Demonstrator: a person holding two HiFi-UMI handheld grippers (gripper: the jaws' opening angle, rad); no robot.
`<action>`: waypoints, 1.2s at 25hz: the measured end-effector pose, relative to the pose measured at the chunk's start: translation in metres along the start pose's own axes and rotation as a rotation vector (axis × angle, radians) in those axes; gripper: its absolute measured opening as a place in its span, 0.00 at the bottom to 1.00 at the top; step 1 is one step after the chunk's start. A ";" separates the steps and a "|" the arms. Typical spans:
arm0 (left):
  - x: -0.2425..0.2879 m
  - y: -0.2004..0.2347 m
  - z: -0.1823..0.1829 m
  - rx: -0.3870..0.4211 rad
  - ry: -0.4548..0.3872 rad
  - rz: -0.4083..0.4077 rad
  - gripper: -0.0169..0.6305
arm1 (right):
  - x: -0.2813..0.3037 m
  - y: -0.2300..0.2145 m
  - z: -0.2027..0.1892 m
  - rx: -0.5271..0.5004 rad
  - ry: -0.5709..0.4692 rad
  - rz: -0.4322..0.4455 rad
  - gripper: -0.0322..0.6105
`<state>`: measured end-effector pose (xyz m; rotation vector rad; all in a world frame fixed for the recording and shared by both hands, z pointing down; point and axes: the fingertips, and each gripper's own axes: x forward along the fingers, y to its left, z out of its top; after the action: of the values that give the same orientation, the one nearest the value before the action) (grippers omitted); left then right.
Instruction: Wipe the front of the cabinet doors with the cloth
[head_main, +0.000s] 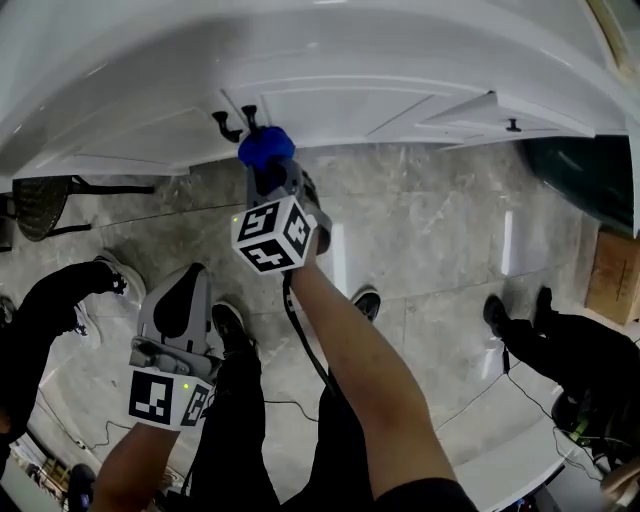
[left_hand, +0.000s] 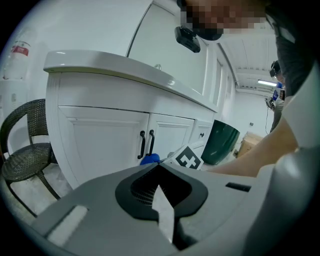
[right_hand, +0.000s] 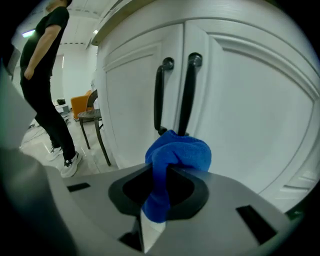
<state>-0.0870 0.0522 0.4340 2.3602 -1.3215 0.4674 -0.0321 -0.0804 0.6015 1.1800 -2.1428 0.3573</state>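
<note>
My right gripper (head_main: 268, 168) is shut on a bunched blue cloth (right_hand: 176, 154), which is held up close to the white cabinet doors (right_hand: 250, 115), just below the two black handles (right_hand: 176, 95). In the head view the blue cloth (head_main: 266, 147) sits right at the door front (head_main: 330, 105) beside the black handles (head_main: 236, 120). My left gripper (head_main: 183, 305) hangs low and back from the cabinet, its jaws together with nothing between them. From the left gripper view the blue cloth (left_hand: 149, 159) and the right gripper's marker cube (left_hand: 188, 159) show in front of the doors (left_hand: 110, 145).
A black wicker chair (left_hand: 25, 160) stands left of the cabinet. A dark green bin (left_hand: 222, 142) and a cardboard box (head_main: 610, 275) are to the right. A person in black (right_hand: 42, 75) stands on the left, and other people's legs (head_main: 560, 345) are on the stone floor.
</note>
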 end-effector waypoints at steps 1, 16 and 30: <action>0.000 0.000 0.000 -0.001 0.001 0.005 0.02 | 0.003 0.002 0.006 -0.021 -0.007 0.010 0.13; 0.067 -0.061 0.010 -0.048 -0.021 0.035 0.02 | -0.033 -0.137 -0.025 -0.001 0.005 -0.077 0.13; 0.113 -0.121 0.014 -0.014 0.001 -0.044 0.02 | -0.080 -0.256 -0.107 -0.003 0.117 -0.189 0.13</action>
<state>0.0746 0.0205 0.4540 2.3725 -1.2660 0.4445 0.2543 -0.1149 0.6099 1.3151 -1.9132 0.3295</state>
